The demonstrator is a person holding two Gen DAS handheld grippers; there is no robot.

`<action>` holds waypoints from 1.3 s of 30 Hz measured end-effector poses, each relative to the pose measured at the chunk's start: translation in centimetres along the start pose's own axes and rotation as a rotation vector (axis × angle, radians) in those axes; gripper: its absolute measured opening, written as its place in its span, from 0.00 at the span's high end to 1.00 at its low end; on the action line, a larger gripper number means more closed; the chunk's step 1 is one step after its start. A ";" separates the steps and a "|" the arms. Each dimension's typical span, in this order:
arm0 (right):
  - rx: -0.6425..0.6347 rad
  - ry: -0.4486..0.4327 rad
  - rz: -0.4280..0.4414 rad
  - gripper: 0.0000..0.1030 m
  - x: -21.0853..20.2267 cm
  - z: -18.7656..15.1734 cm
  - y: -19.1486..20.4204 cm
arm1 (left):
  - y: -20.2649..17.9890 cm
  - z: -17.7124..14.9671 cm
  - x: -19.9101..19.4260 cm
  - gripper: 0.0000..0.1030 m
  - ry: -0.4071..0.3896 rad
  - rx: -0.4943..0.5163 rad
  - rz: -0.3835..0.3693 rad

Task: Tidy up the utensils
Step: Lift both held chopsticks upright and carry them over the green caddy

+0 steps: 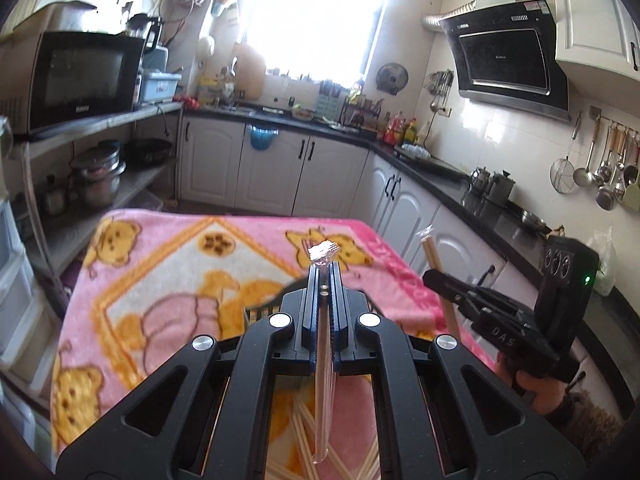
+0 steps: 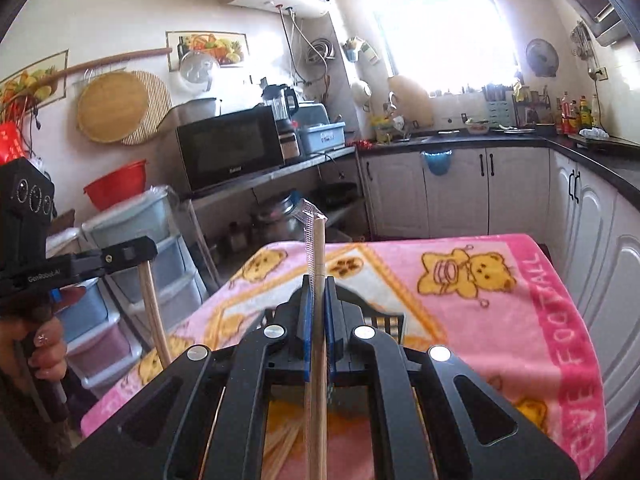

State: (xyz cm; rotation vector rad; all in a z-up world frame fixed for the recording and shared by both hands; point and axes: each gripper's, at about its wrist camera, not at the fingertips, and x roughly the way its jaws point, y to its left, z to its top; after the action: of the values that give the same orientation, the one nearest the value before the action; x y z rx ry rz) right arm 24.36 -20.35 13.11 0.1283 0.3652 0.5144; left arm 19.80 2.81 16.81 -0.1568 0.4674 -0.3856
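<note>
Here the left gripper (image 1: 324,276) has its jaws pressed together on a pair of chopsticks in a clear plastic sleeve (image 1: 322,360), which runs lengthwise between the blue pads and pokes out past the tips with a crimped end. Below and behind this gripper, loose wooden chopsticks (image 1: 304,432) lie scattered on the pink bear-patterned blanket (image 1: 160,264) that covers the table. A dark slotted basket (image 1: 260,312) sits on the blanket just under the fingers, mostly hidden by them.

The right gripper (image 2: 318,292) likewise pinches a wrapped chopstick pair (image 2: 318,360); the wooden stick stands up beyond the tips, with the torn clear wrapper flaring off its top. Under its frame, more bare chopsticks lie on the blanket (image 2: 480,312).

Each gripper shows in the other's view, off to the side and raised above the blanket, with its stick slanting downward from the jaws. A hand (image 2: 48,352) grips the left handle. Ahead of both grippers stand white kitchen cabinets (image 1: 276,168) and a bright window (image 1: 316,16).
</note>
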 end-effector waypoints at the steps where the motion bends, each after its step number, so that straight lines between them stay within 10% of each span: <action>1: -0.006 -0.010 0.002 0.94 0.6 0.6 -0.1 | 0.0 0.6 0.1 0.98 -0.010 0.000 0.001; 16: -0.012 -0.164 -0.017 0.94 6.6 5.6 -1.0 | 0.8 6.9 3.1 0.98 -0.112 0.045 0.090; 39: -0.025 -0.323 -0.199 0.94 11.6 2.3 -2.2 | 4.1 4.0 9.8 0.98 -0.104 -0.002 0.118</action>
State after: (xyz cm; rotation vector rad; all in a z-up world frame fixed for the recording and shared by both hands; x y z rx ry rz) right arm 35.62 -16.49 11.20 0.1462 0.0546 0.2947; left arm 31.06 2.94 15.34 -0.1494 0.3721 -0.2598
